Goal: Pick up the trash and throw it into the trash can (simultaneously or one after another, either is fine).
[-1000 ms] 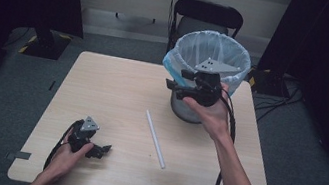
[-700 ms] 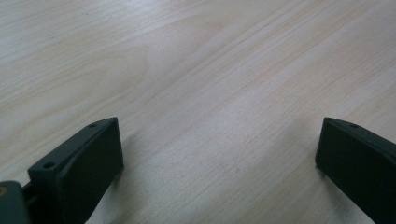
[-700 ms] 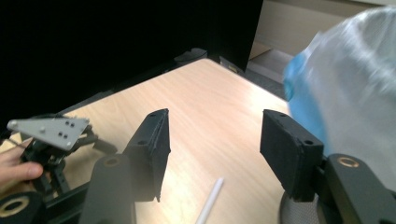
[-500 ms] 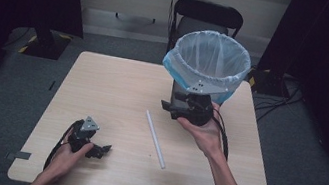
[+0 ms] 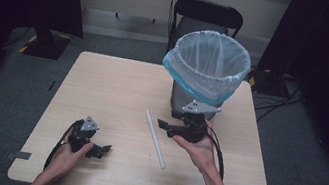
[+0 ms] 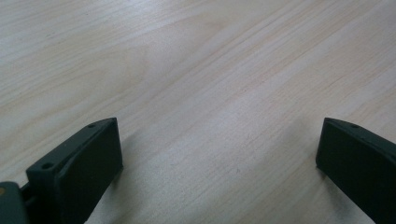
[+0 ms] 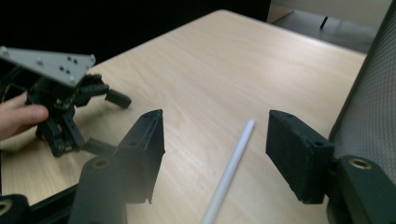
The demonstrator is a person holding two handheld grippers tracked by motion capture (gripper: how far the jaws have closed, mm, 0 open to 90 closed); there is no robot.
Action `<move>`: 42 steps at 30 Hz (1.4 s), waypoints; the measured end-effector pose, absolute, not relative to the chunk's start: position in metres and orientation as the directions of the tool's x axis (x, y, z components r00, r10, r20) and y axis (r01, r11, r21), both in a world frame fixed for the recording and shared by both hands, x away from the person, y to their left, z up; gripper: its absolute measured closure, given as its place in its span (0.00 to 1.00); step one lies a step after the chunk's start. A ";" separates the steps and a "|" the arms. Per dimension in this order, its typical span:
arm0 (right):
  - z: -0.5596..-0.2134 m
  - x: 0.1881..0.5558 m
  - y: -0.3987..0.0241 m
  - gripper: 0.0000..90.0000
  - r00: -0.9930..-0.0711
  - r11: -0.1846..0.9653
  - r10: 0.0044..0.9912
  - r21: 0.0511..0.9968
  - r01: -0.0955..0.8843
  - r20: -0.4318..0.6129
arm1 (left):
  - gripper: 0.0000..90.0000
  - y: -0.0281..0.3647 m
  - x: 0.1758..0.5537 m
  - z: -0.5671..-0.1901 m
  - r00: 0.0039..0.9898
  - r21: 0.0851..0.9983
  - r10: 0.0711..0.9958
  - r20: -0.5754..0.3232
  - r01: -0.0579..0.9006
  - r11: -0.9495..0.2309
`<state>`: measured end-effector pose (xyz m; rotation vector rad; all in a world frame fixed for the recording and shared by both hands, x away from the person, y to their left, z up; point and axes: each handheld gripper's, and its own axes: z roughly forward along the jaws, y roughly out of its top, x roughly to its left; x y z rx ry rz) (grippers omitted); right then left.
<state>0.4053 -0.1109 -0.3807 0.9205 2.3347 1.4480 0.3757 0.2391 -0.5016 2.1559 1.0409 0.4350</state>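
Observation:
A thin white tube [image 5: 154, 139] lies flat on the wooden table [image 5: 112, 89] near its middle. My right gripper [image 5: 163, 125] hovers low just right of the tube's far end, in front of the bin, pointing left. In the right gripper view the tube [image 7: 231, 170] runs along the table between my open jaws [image 7: 215, 126], and the pads are not touching it. Those jaws have just been opening wider, and they hold nothing. My left gripper [image 5: 103, 149] rests on the table at the front left, its jaws [image 6: 219, 135] spread wide over bare wood.
A grey mesh bin [image 5: 186, 101] lined with a clear and blue plastic bag [image 5: 210, 62] stands at the table's back right, close behind my right hand. Its wall [image 7: 373, 102] is at the right of the right gripper view. A black chair [image 5: 206, 13] stands behind the table.
My right gripper has come down from the bin's rim to just above the table beside the tube. The left hand has stayed put.

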 end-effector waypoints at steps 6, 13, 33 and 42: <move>-0.408 0.400 -0.108 0.48 -0.768 0.316 0.625 0.852 0.417 0.144 | 0.00 0.239 0.376 -0.502 0.622 0.710 0.783 0.001 0.551 -0.438; -0.435 0.392 -0.107 0.57 -0.766 0.352 0.626 0.822 0.447 0.148 | 0.00 0.239 0.376 -0.502 0.621 0.711 0.784 0.000 0.551 -0.437; -0.488 0.382 -0.103 0.74 -0.776 0.474 0.616 0.724 0.501 0.134 | 0.00 0.239 0.376 -0.502 0.621 0.711 0.784 0.000 0.551 -0.436; -0.491 0.379 -0.099 0.78 -0.793 0.522 0.606 0.720 0.457 0.064 | 0.00 0.239 0.376 -0.502 0.621 0.711 0.784 0.001 0.551 -0.437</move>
